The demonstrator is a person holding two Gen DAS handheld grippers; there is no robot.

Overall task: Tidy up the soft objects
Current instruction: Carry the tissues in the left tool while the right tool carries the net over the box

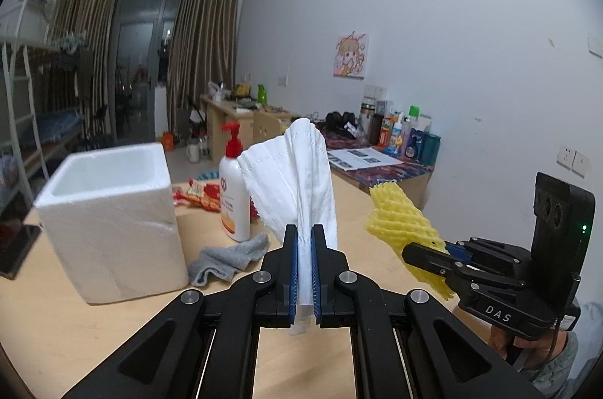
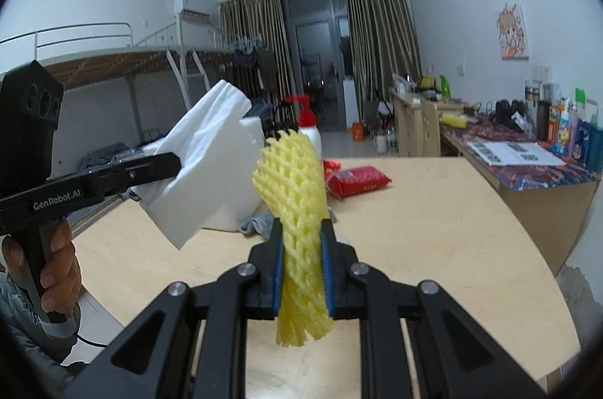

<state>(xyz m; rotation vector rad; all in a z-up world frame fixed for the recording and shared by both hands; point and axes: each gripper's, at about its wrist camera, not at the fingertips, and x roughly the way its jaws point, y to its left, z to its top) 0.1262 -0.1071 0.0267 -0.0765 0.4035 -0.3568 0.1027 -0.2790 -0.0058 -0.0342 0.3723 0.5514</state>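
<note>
Looking along the left gripper (image 1: 305,233), a white folded tissue (image 1: 297,172) is seen clamped tight between closed jaws, raised above the wooden table (image 1: 113,335); a grey sock (image 1: 226,257) lies unsorted beside the white foam box (image 1: 113,221). From the right wrist, the right gripper (image 2: 301,229) is squeezed on a yellow foam fruit net (image 2: 292,180), lifted clear; neither is stowed yet.
</note>
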